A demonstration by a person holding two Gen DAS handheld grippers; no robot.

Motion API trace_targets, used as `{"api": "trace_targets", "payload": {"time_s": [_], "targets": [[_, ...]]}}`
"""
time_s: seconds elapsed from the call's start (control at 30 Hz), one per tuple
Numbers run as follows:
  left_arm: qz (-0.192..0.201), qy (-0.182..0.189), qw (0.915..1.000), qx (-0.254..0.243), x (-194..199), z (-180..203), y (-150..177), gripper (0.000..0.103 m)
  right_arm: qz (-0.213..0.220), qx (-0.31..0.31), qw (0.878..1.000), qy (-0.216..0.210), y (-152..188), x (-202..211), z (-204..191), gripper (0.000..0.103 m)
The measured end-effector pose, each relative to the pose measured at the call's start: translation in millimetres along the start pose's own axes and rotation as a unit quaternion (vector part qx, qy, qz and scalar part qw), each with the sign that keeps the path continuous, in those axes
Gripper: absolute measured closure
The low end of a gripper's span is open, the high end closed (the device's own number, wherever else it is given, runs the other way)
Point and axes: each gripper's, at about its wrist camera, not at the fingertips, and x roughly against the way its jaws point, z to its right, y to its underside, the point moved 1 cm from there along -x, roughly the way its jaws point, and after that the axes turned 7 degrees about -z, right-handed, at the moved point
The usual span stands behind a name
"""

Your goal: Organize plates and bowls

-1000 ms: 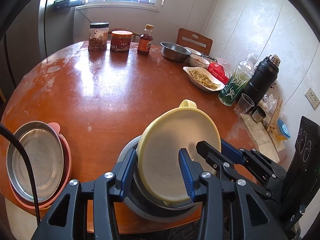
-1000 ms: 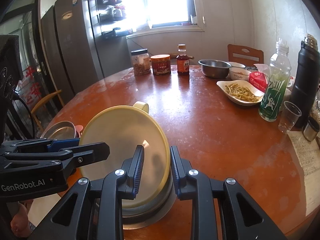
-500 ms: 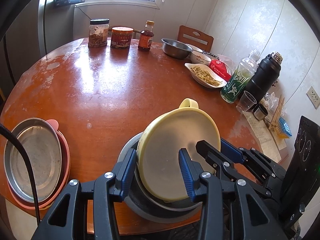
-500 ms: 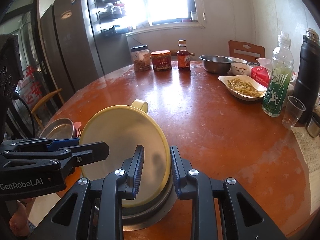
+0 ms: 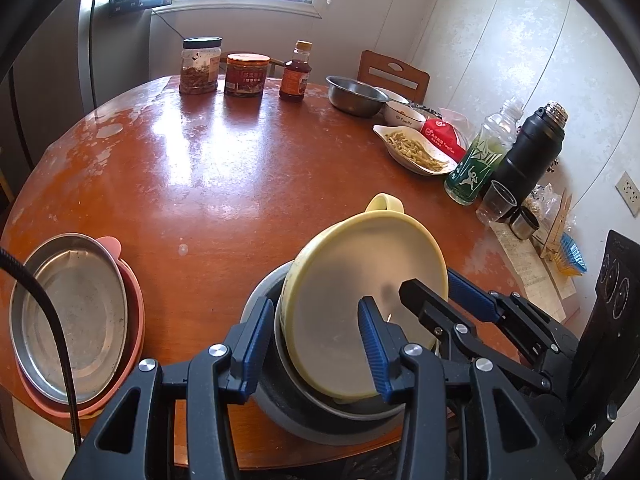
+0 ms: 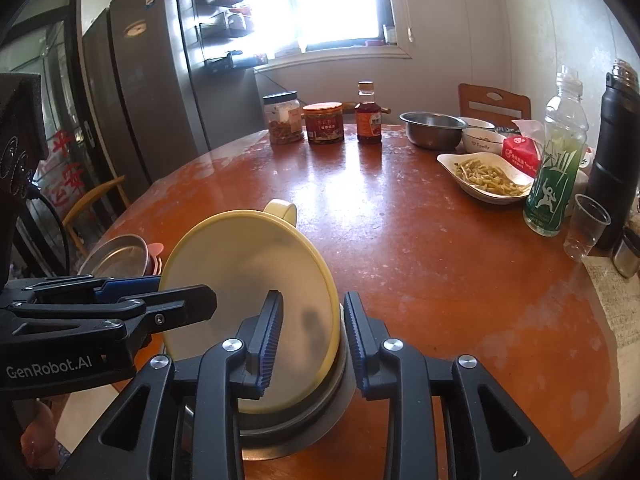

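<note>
A yellow bowl (image 5: 360, 264) with a loop handle leans tilted inside a grey steel bowl (image 5: 288, 412) at the table's near edge. My left gripper (image 5: 314, 346) is shut across their left walls, one pad outside the steel bowl and one inside the yellow bowl. In the right wrist view, the yellow bowl (image 6: 248, 264) has its right rim between the jaws of my right gripper (image 6: 314, 342). Those jaws are opening and the pads stand clear of the rim. A steel plate (image 5: 68, 312) lies on a pink plate (image 5: 134, 320) at the left.
Along the far and right sides of the round wooden table (image 5: 240, 160) stand two jars (image 5: 200, 66), a sauce bottle (image 5: 296, 72), a steel bowl (image 5: 356, 96), a dish of food (image 5: 416, 152), a green bottle (image 5: 480, 160), a black flask (image 5: 528, 152) and a plastic cup (image 5: 496, 204).
My right gripper's jaws have spread apart, off the yellow bowl's right rim. The left gripper keeps its hold, and neither hand has moved.
</note>
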Motion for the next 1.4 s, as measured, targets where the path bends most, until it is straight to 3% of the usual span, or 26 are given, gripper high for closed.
{"api": "trace_targets", "payload": {"time_s": [0.13,0.23,0.73,1.23,1.4], "targets": [[0.001,-0.008,1.0000,0.001,1,-1,1,0.059,0.002,-0.007,1.000,-0.005,-1,3,3,0.066],[0.005,-0.010,0.9999,0.001,4,-1,2,0.058,0.002,-0.018,1.000,-0.014,0,5,6,0.055],[0.025,-0.032,0.9991,0.008,26,-5,10,0.051,0.028,-0.029,0.999,-0.004,1,27,11,0.033],[0.015,-0.036,0.9989,0.027,25,-12,29,0.046,0.012,-0.052,0.999,-0.010,20,28,19,0.029],[0.008,-0.007,0.9991,0.040,18,-14,34,0.043,0.008,-0.062,0.998,-0.016,25,24,21,0.029]]}}
